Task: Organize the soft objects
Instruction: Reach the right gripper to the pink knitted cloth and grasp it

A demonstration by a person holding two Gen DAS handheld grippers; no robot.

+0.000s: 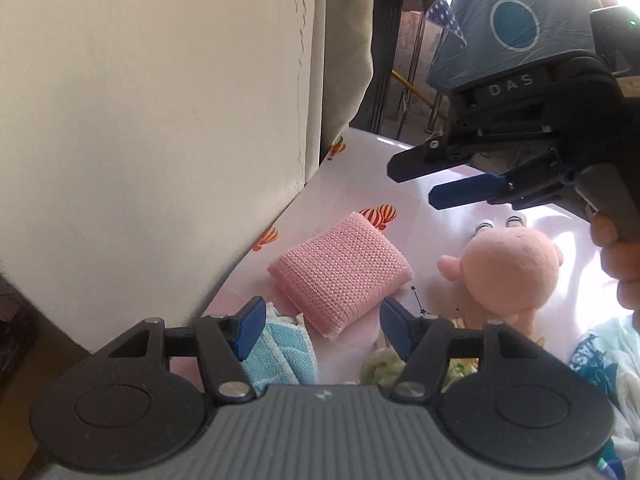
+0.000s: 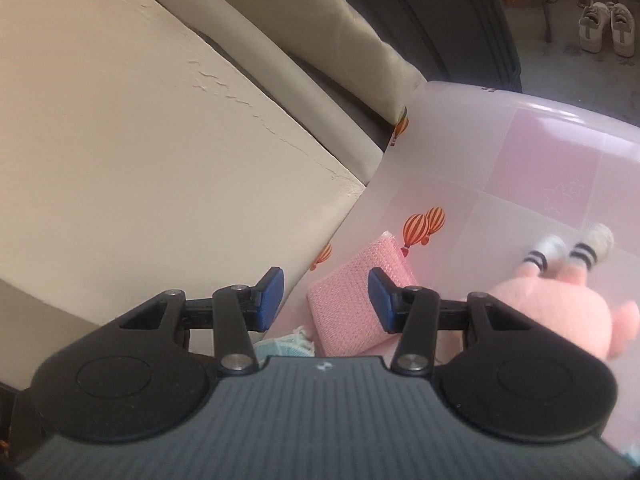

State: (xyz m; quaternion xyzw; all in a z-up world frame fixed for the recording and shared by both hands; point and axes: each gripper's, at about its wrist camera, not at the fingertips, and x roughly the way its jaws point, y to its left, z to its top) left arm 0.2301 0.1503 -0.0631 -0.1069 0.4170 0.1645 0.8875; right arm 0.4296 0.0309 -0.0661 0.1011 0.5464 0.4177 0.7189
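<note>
Lying on the pink checked tablecloth [image 1: 360, 168], the folded pink knit cloth [image 1: 340, 276] serves as the landmark here; it sits close to the cream wall [image 1: 140, 120], near the cloth's printed orange balloons [image 1: 378, 214].

The left gripper [image 1: 322, 326] hangs above the near edge of the pink knit cloth with its blue-padded jaws standing well apart, one pad on each side of the cloth's near corner in the view, and nothing is caught between them. Just beside the pink knit cloth, on its near left, lies a folded light blue towel [image 1: 280, 356], partly hidden under the left pad. To the right of the pink knit cloth sits a pink plush toy [image 1: 512, 268], apart from it, with striped legs showing beyond its round body. Nearer than the plush, a pale green bundle [image 1: 380, 366] peeks out by the right pad, and a white garment with blue print [image 1: 600, 364] lies at the far right edge.

The right gripper [image 1: 416, 184] hovers above and beyond the pink knit cloth, held by a hand [image 1: 618, 264], its jaws partly parted and empty. In its own view, the pads frame the far end of the pink knit cloth without touching it, and the plush toy lies to the right.
</note>
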